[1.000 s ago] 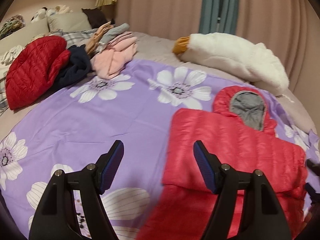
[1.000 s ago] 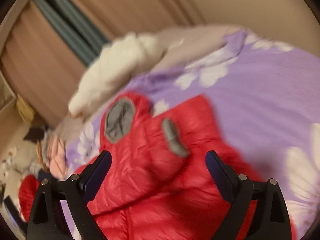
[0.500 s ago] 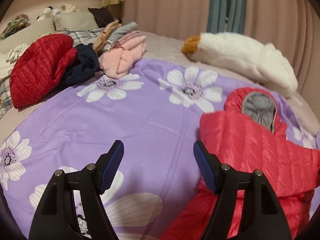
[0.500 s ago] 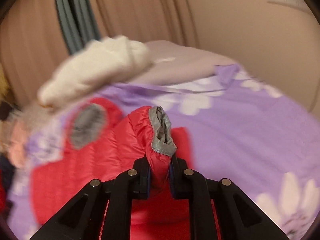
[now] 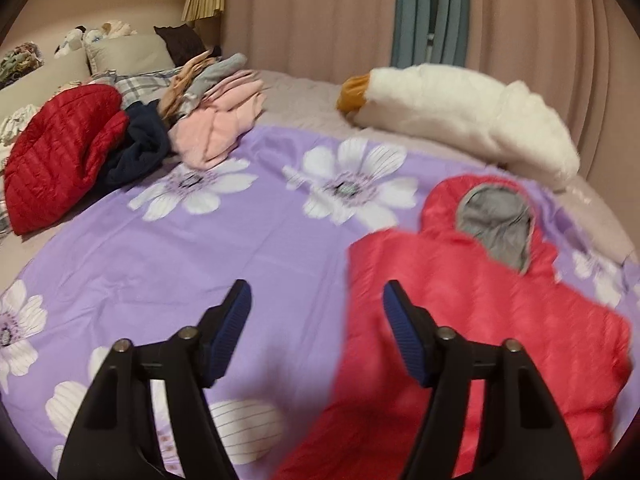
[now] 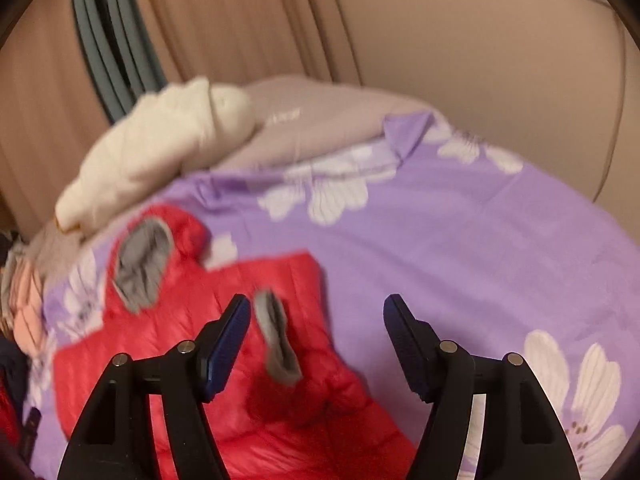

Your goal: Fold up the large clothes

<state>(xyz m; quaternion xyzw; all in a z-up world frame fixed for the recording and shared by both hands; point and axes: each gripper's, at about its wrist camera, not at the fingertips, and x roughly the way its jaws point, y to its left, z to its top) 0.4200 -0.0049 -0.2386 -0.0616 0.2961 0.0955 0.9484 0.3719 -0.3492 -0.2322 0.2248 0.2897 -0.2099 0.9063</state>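
A red puffer jacket (image 5: 460,320) with a grey-lined hood (image 5: 496,224) lies on the purple flowered bedsheet (image 5: 180,248). My left gripper (image 5: 316,320) is open and empty above the sheet, its right finger over the jacket's left edge. In the right wrist view the jacket (image 6: 168,344) lies with one sleeve folded across it, and the grey cuff (image 6: 276,340) rests on the body. My right gripper (image 6: 316,340) is open and empty just above and to the right of that cuff.
A white plush goose (image 5: 460,120) lies at the far side of the bed. A pile of clothes, with a dark red jacket (image 5: 56,152), a navy garment (image 5: 136,148) and pink tops (image 5: 220,120), sits at the far left. Curtains (image 5: 320,16) hang behind.
My right gripper held the sleeve cuff half a second ago; it has opened and the sleeve now lies on the jacket. My left gripper swung back right toward the jacket's edge.
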